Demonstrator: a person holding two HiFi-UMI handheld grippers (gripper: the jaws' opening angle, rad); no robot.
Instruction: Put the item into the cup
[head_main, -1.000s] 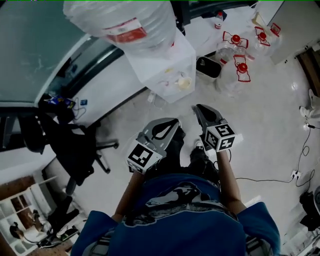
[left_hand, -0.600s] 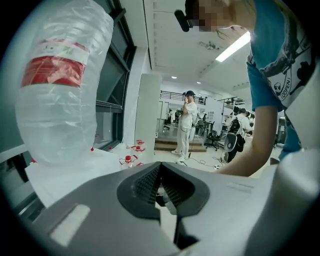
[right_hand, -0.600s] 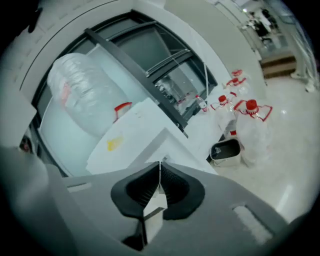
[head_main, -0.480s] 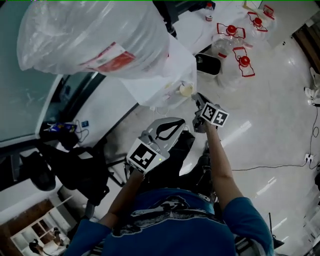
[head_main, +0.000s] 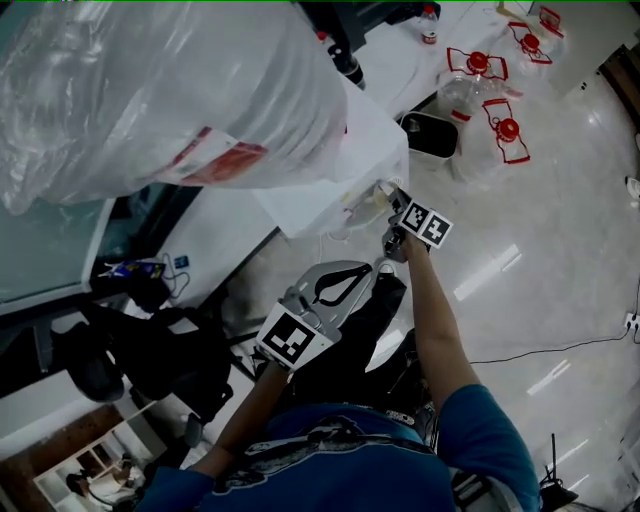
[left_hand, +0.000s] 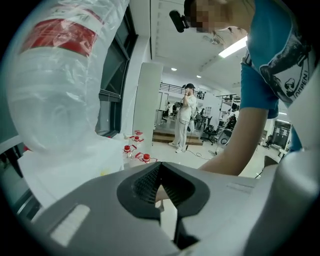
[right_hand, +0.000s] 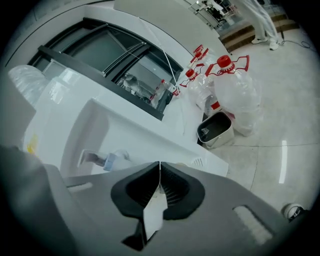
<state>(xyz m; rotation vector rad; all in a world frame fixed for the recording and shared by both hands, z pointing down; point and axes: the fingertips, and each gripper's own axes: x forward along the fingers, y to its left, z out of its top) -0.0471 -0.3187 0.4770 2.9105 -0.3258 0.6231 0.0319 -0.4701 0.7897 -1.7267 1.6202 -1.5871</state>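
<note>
A white water dispenser (head_main: 335, 185) carries a big clear bottle (head_main: 150, 90) with a red label. My right gripper (head_main: 393, 198) reaches out to the dispenser's tap recess, where a pale cup-like shape (head_main: 362, 207) shows dimly. In the right gripper view the jaws (right_hand: 160, 164) meet at their tips, just short of the blue and white taps (right_hand: 106, 160). I see no item held between them. My left gripper (head_main: 370, 270) hangs lower, near my body. Its tips (left_hand: 160, 165) are closed on nothing.
A dark open bin (head_main: 428, 133) stands on the floor beside the dispenser, with clear jugs with red caps (head_main: 490, 110) behind it. A black office chair (head_main: 150, 350) is at the left. A cable (head_main: 560, 345) lies on the glossy floor. Another person (left_hand: 185, 117) stands far off.
My right gripper has gone from beside the left one forward and up to the dispenser's tap recess. The dispenser and bottle now loom larger in the head view. The left gripper stays low.
</note>
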